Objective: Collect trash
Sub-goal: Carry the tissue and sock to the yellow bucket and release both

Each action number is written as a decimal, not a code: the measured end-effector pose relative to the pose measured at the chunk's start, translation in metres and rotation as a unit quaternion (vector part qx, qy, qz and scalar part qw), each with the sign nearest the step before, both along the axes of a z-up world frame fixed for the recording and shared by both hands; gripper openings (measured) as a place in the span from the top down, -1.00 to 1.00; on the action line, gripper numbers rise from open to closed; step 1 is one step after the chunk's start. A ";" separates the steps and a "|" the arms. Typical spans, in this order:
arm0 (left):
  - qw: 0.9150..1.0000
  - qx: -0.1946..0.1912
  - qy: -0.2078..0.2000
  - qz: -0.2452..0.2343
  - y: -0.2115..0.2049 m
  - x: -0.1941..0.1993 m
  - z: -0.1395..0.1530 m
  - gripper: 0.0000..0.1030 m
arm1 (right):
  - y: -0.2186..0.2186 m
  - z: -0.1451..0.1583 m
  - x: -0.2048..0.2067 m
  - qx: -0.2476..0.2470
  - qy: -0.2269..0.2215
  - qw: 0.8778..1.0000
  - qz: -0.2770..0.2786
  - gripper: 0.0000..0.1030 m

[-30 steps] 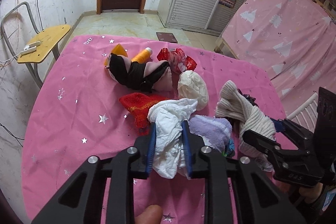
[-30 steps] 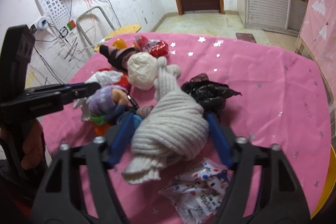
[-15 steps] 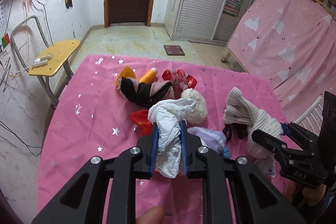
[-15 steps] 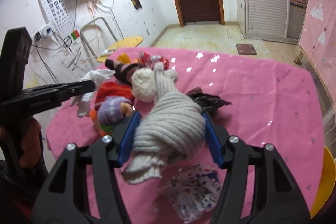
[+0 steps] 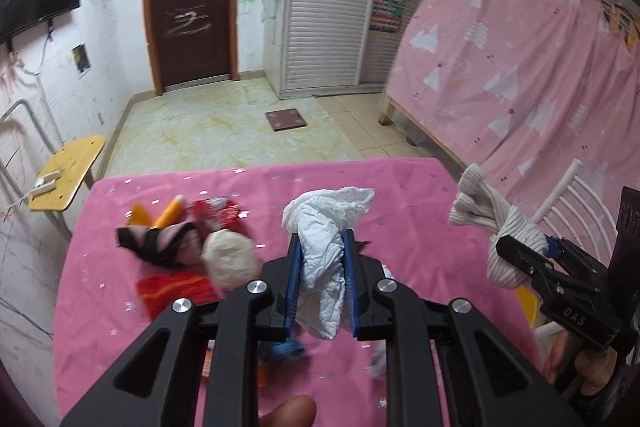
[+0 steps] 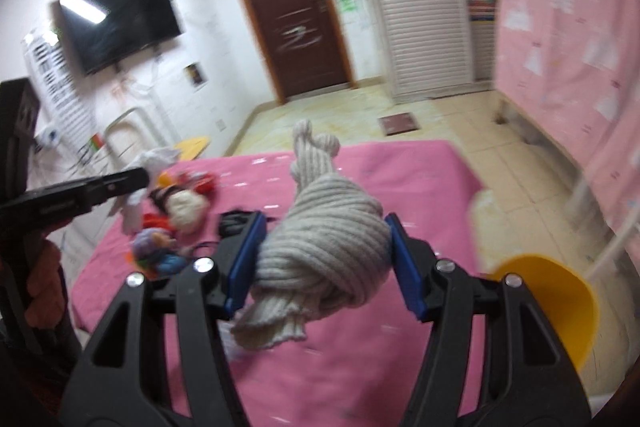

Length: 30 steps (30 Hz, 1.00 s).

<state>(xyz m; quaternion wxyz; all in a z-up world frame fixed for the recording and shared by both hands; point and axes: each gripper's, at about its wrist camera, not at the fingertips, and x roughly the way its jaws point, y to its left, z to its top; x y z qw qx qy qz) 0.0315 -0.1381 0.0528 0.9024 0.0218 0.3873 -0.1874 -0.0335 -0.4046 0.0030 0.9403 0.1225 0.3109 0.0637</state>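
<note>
My left gripper (image 5: 320, 281) is shut on a crumpled white cloth (image 5: 325, 251) and holds it above the pink table (image 5: 100, 259). My right gripper (image 6: 325, 267) is shut on a knotted beige knit sock (image 6: 324, 251), also lifted; it shows at the right of the left wrist view (image 5: 496, 231). On the table lie a black and pink sock bundle (image 5: 160, 243), a cream ball (image 5: 230, 259), a red cloth (image 5: 172, 289), a red wrapper (image 5: 218, 213), an orange spool (image 5: 172, 213), a purple bundle (image 6: 154, 243) and a black bag (image 6: 234, 221).
A yellow bin (image 6: 556, 303) stands on the floor right of the table. A white metal chair (image 5: 568, 199) is at the table's right edge. A yellow-seated chair (image 5: 68, 175) is at the left. A pink sheet covers a bed frame (image 5: 520, 67) at the right.
Both grippers have risen and pulled back from the pile, lifting the white cloth and the beige sock off the table. The right gripper has swung right, bringing the yellow bin into view.
</note>
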 end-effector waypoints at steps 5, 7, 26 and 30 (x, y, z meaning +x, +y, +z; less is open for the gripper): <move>0.999 -0.007 0.006 -0.043 -0.050 -0.007 0.002 0.76 | -0.058 -0.009 -0.018 -0.002 0.011 0.997 -0.073 -0.14; 0.998 -0.011 0.006 -0.056 -0.071 -0.010 0.004 0.76 | -0.074 -0.013 -0.025 -0.011 0.016 0.995 -0.095 -0.14; 0.979 -0.002 0.074 -0.189 -0.242 -0.045 -0.035 0.68 | -0.166 -0.059 -0.066 -0.007 0.046 0.980 -0.195 -0.26; 0.974 0.000 0.093 -0.206 -0.261 -0.045 -0.044 0.01 | -0.179 -0.059 -0.079 -0.002 0.044 0.976 -0.211 -0.26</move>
